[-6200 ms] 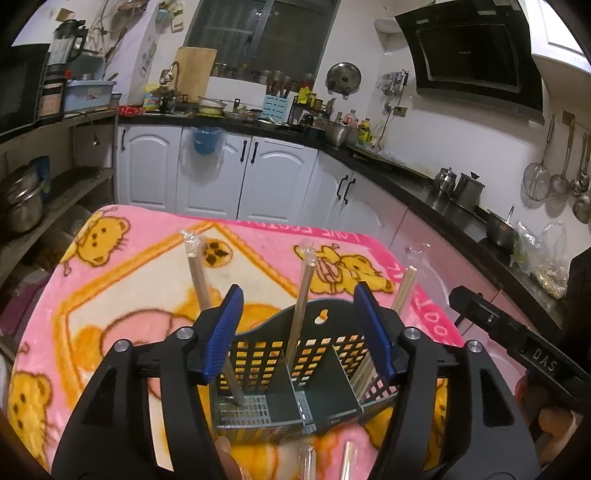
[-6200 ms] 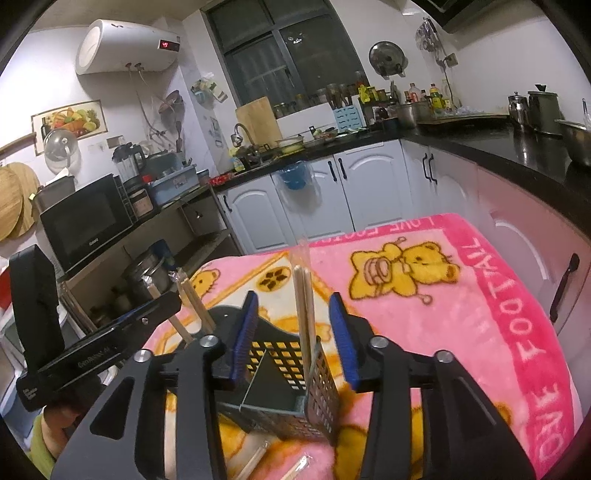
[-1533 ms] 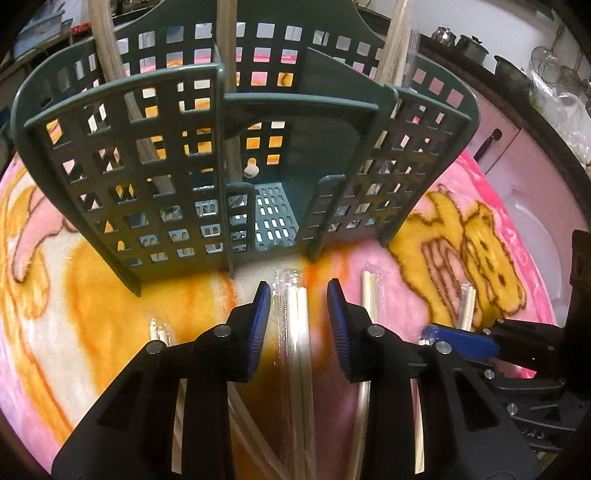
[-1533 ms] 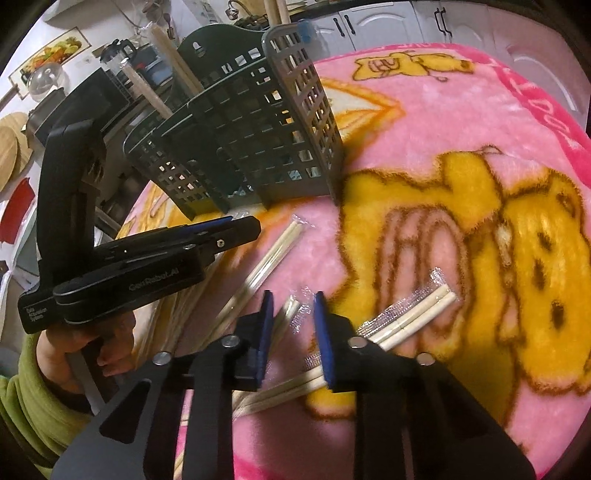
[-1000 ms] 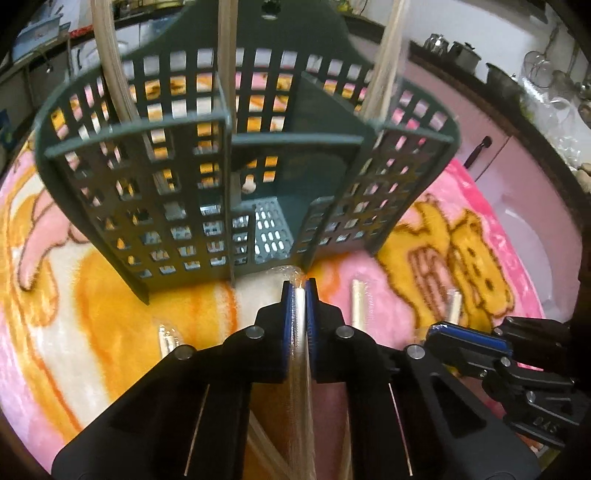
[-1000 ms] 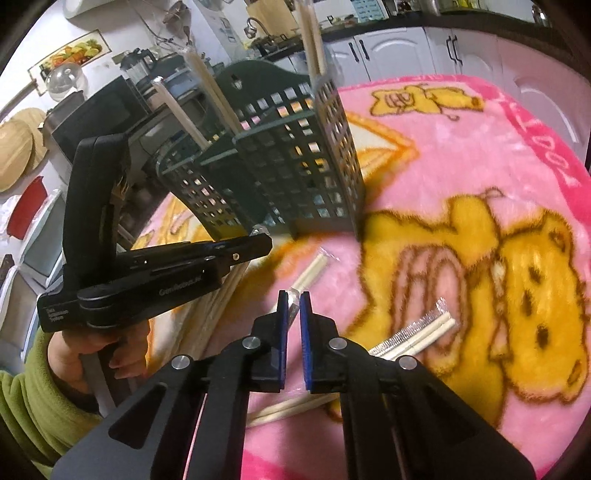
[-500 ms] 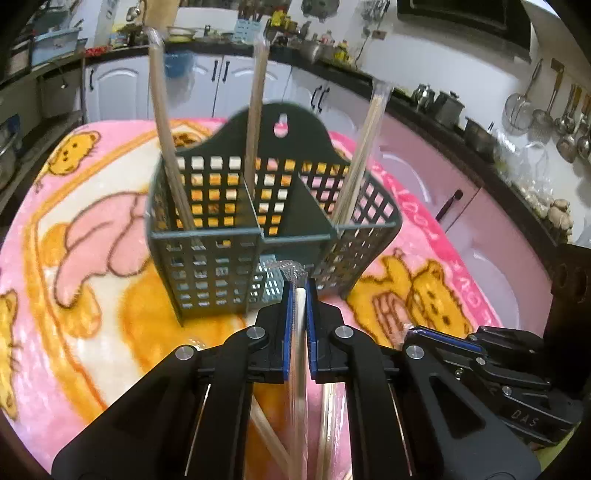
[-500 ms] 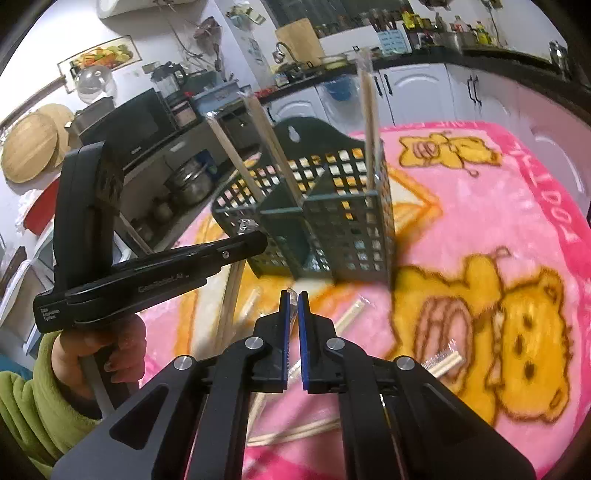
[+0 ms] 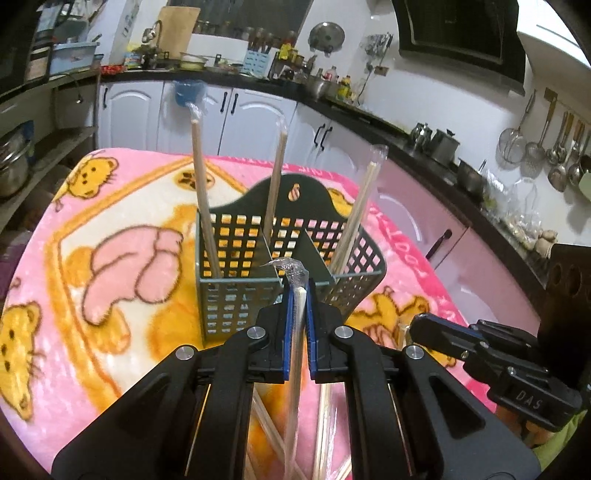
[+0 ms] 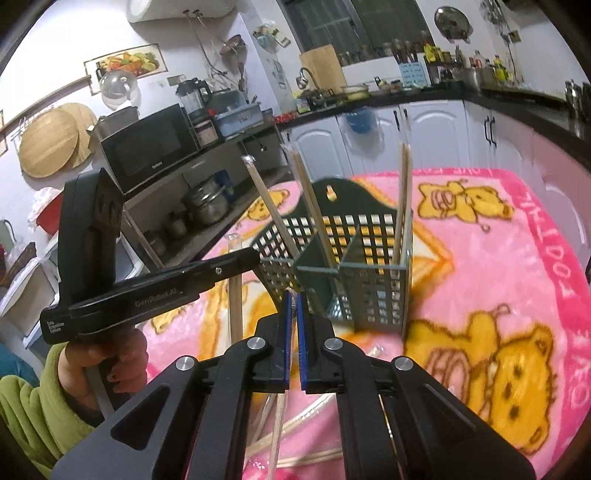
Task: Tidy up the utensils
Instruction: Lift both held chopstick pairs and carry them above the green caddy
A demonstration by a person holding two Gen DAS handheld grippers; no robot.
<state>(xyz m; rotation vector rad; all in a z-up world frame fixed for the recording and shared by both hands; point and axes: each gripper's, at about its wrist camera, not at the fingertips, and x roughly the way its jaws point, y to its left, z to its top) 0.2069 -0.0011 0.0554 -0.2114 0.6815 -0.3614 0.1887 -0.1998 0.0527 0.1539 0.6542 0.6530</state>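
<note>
Left gripper (image 9: 298, 295) fingers clenched on a wrapped chopstick pair (image 9: 295, 354); right gripper (image 10: 292, 302) fingers likewise clenched on a second wrapped pair (image 10: 281, 410). The caddy (image 9: 243, 280) stands just ahead of both fingertips. Judgement: tip each pair upright over an open compartment before releasing, clear of the sticks already standing.

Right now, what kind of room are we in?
Most likely a home kitchen. A range hood hangs over the dark countertop, ladles and strainers hang on the wall, and a microwave sits on a shelf.
</note>
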